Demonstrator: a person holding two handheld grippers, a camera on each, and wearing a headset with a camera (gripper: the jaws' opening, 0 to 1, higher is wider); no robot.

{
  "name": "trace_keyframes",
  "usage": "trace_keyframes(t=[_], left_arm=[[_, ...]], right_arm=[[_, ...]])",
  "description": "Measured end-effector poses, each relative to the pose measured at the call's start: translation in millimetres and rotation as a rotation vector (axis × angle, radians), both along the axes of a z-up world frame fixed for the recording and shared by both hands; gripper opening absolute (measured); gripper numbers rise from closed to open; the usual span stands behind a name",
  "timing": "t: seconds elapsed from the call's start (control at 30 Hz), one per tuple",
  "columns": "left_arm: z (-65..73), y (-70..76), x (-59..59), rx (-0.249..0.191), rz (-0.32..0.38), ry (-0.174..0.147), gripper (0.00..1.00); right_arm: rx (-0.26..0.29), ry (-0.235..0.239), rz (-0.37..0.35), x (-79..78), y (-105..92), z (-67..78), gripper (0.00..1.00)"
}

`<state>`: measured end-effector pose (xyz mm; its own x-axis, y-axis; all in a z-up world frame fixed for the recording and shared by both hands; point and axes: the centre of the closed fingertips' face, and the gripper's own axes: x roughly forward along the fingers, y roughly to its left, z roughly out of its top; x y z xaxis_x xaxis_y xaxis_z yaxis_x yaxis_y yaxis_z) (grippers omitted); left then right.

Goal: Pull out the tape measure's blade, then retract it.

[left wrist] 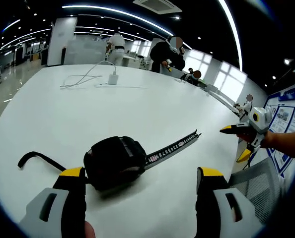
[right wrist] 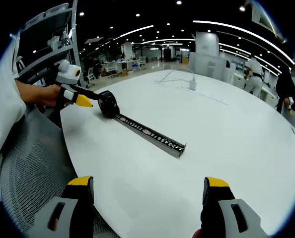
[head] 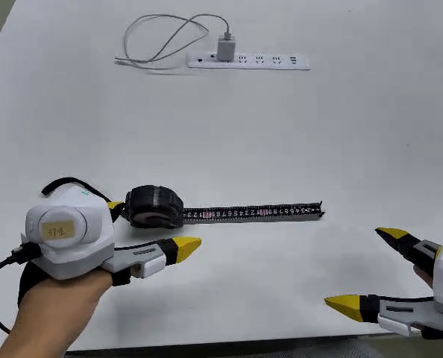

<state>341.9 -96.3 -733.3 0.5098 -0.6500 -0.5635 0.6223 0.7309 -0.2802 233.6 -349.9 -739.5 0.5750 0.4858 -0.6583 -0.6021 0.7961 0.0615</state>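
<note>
The tape measure [head: 154, 206] lies near the bench's [head: 281, 134] front-left corner, its case between my left gripper's [head: 154, 224] spread jaws and its blade [head: 255, 212] drawn out to the right. My right gripper [head: 353, 266], jaws also spread, hangs at the front-right edge, apart from the blade's tip.

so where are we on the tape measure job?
Pull-out looks done: the blade lies extended on the table, its tip free. In hand: the left gripper sits open around the case; the right gripper is open, clear of the tip. Left to do: retracting the blade.
</note>
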Motion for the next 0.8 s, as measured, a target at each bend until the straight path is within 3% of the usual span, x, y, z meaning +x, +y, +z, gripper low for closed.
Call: trace_keyframes(t=[0.3, 0.43, 0.5, 0.63, 0.8], left_arm=[[-0.4, 0.2, 2.9, 0.007, 0.072, -0.006, 0.88], [1.2, 2.5, 7.9, 0.021, 0.123, -0.028, 0.84], [-1.8, 3.5, 10.1, 0.053, 0.125, -0.034, 0.82], [-1.3, 2.0, 15.1, 0.047, 0.163, -0.031, 0.8], [-5.8, 0.7, 18.9, 0.088, 0.204, -0.037, 0.78]], right_arm=[[0.0, 0.009, 0.009, -0.1, 2.2, -2.2, 0.87], [-0.009, 0.007, 0.006, 0.7, -1.5, -1.9, 0.86], [-0.008, 0.007, 0.002, 0.5, -3.1, -1.5, 0.86], [-0.007, 0.011, 0.0, -1.0, -4.9, -2.2, 0.85], [-0.008, 0.015, 0.013, 0.4, -5.1, -2.6, 0.82]])
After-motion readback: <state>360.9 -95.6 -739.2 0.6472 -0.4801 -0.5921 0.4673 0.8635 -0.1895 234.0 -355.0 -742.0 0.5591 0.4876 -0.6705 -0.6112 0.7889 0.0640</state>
